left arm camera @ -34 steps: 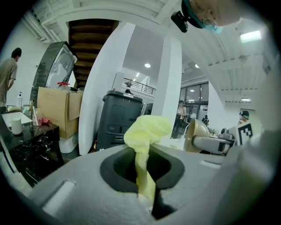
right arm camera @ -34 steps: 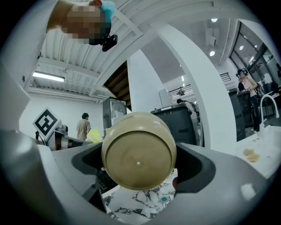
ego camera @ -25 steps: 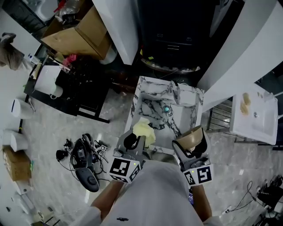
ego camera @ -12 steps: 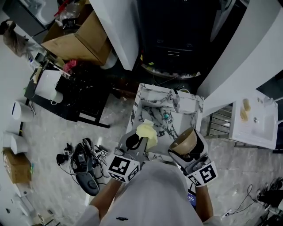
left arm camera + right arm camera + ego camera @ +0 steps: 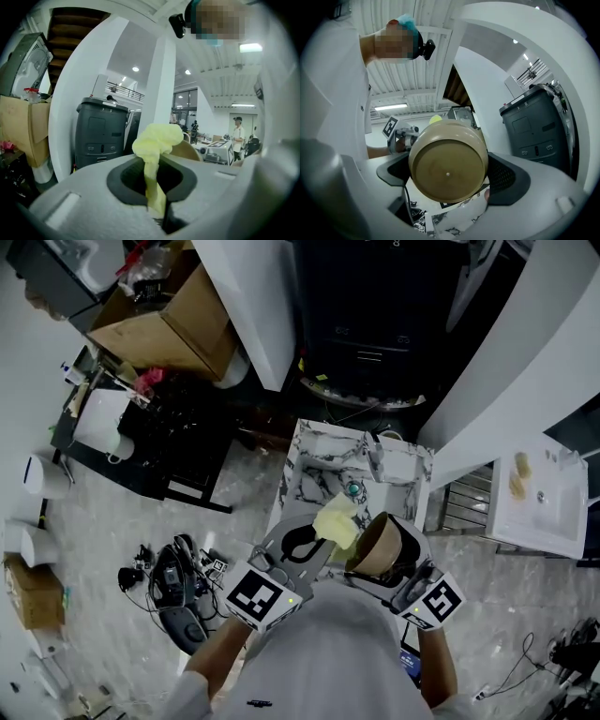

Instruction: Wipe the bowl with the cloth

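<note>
Marble table point(image 5: 314, 451) at centre; white box point(image 5: 401, 465) on its far right corner, small teal item point(image 5: 353, 488) mid-top. Far left: open cardboard box point(image 5: 173, 320). Just nearer, black bench point(image 5: 187, 442) with a white sheet point(image 5: 98, 411) beside it. Cable heap point(image 5: 173, 577) on the floor point(image 5: 122, 521), near left. Dark bin point(image 5: 375, 315) far centre, between white pillars point(image 5: 248, 296). White stand point(image 5: 542, 498) at right, two pale lumps on top. Person point(image 5: 237, 136) standing far off, seen in left gripper view.

Left tongs point(image 5: 309, 542) clamp the cloth point(image 5: 337, 519), right tongs point(image 5: 386, 563) grip the bowl point(image 5: 373, 542), held close together.
</note>
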Demonstrator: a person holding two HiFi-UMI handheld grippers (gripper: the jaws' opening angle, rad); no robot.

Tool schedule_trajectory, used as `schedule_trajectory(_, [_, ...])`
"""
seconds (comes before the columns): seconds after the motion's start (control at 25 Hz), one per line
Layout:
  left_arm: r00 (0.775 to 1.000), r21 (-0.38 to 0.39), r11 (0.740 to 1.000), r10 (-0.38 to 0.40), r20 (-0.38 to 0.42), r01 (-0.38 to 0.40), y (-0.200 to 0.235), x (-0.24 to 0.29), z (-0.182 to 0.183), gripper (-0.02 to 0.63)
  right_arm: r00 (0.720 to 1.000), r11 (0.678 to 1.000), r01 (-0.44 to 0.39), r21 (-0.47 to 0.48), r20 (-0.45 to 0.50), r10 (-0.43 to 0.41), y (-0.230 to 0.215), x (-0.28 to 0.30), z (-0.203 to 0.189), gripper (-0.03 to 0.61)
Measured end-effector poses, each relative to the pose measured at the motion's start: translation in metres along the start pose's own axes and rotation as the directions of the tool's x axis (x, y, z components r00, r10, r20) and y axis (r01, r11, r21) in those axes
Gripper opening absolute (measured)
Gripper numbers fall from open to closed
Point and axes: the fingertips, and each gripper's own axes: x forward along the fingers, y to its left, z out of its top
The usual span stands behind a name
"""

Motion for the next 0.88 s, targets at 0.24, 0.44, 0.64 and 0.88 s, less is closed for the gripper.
schedule_trajectory(0.24, [0.994,0.004,0.997,-0.073,0.079,0.072,-0.02,-0.001,0.033,0.032,0.992,0.993,-0.117,-0.011,-0.05,0.117,0.016,0.008,-0.004,0.499])
schedule_trajectory(0.44, [0.991,0.036,0.994,-0.105,0.082,0.102,-0.024,0.0,0.039,0.032,0.983,0.985,-0.171,-0.002,-0.07,0.17,0.028,0.016,-0.007,0.499])
schedule_trajectory(0.64, [0.997,0.066,0.995,-0.074,0.027,0.072,-0.015,0.006,0.026,0.032,0.976,0.979,-0.204,-0.001,-0.074,0.204,0.04,0.02,-0.006,0.499])
schedule_trajectory(0.88, [0.999,0.048,0.998,-0.027,-0.027,0.028,0.003,0.013,0.01,0.032,0.972,0.974,-0.228,0.02,-0.049,0.228,0.05,0.024,-0.003,0.499])
